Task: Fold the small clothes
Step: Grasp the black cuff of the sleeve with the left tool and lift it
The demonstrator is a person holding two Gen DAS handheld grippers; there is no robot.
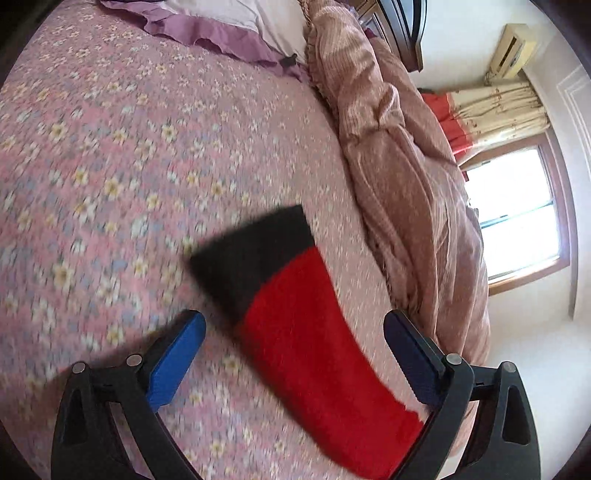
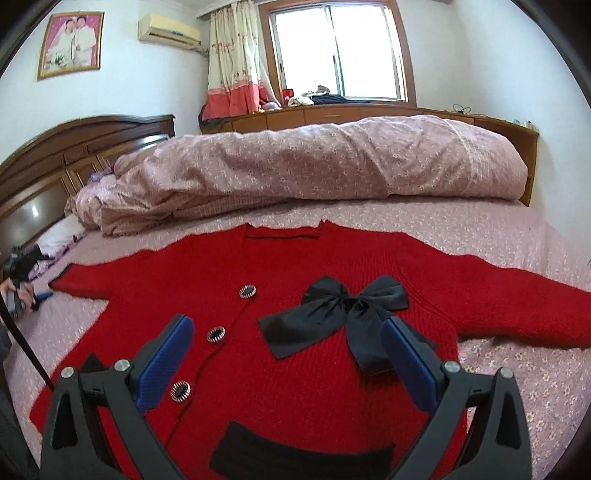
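A small red knit cardigan (image 2: pixel 295 266) lies flat, front up, on the floral bedspread, both sleeves spread out. It has a black bow (image 2: pixel 343 314), several dark buttons (image 2: pixel 216 334) and a black pocket band (image 2: pixel 303 452). My right gripper (image 2: pixel 288 354) is open and empty just above its chest. In the left wrist view the left sleeve (image 1: pixel 314 350) with its black cuff (image 1: pixel 255 251) lies between the fingers of my open left gripper (image 1: pixel 295 350), which hovers over it. The left gripper also shows in the right wrist view (image 2: pixel 40 297), beside the sleeve end.
A rolled pink quilt (image 2: pixel 314 162) lies along the far side of the bed, also in the left wrist view (image 1: pixel 399 155). Pillows (image 1: pixel 221 22) and a dark wooden headboard (image 2: pixel 74 147) are at the bed's head. The floral bedspread (image 1: pixel 110 166) surrounds the cardigan.
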